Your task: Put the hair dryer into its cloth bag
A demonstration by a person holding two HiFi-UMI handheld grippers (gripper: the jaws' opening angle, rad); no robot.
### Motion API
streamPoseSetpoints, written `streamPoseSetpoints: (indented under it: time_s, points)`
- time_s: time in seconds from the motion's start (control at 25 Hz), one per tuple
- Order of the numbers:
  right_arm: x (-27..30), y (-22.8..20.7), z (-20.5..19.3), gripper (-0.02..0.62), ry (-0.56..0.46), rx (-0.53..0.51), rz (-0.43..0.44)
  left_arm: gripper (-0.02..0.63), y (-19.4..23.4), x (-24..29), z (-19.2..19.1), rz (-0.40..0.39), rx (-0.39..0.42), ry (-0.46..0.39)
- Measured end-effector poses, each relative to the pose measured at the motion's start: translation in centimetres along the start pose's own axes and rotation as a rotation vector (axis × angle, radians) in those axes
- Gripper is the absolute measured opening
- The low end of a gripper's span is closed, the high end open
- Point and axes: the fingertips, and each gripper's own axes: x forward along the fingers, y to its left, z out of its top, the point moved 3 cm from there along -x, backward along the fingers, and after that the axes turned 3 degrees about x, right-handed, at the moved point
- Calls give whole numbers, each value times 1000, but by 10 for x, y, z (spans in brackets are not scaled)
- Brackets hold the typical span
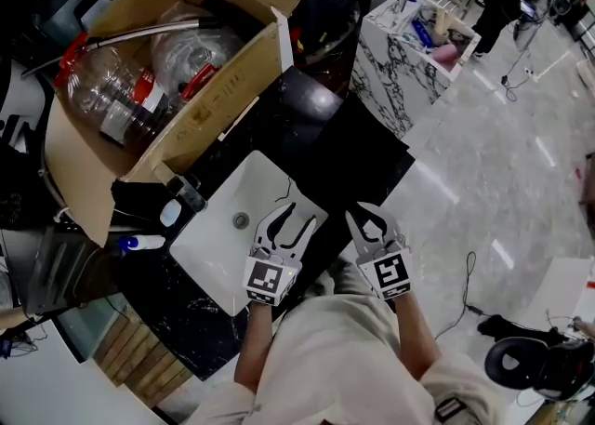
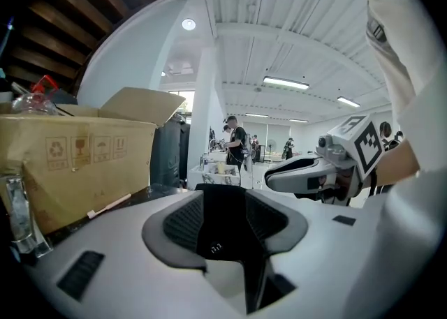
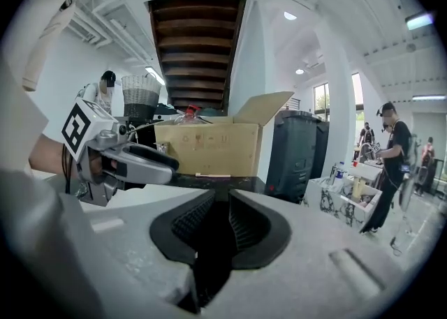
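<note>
The left gripper (image 1: pixel 299 217) and the right gripper (image 1: pixel 364 214) are side by side over the near edge of the white sink (image 1: pixel 218 256). The left jaws stand apart with nothing between them. The right jaws are drawn almost together, also empty. A dark lump (image 1: pixel 139 198) lies on the black table (image 1: pixel 307 126) left of the sink, well apart from both; what it is cannot be told.

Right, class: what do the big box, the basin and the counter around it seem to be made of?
Box: brown cardboard, matt, with folded flaps and printed handling symbols. Basin: probably glazed ceramic, smooth glossy white, metal drain. Counter: likely polished black stone, dark with pale flecks; laminate can't be ruled out.
</note>
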Motion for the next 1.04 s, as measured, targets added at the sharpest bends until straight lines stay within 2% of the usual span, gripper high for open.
streamPoseSetpoints:
  time_s: [0.24,0.48,1.04]
  points:
    - [-8,0,-2,41,5,-34,-18,186,-5,-3,0,-8,2,-6]
    - [-12,2,-3,41,17,-1,-32,176,-4,-5,1,-4,12,-9]
    - [-9,10,-1,41,30,-19,-35,158,-2,-8,-4,-12,26,3]
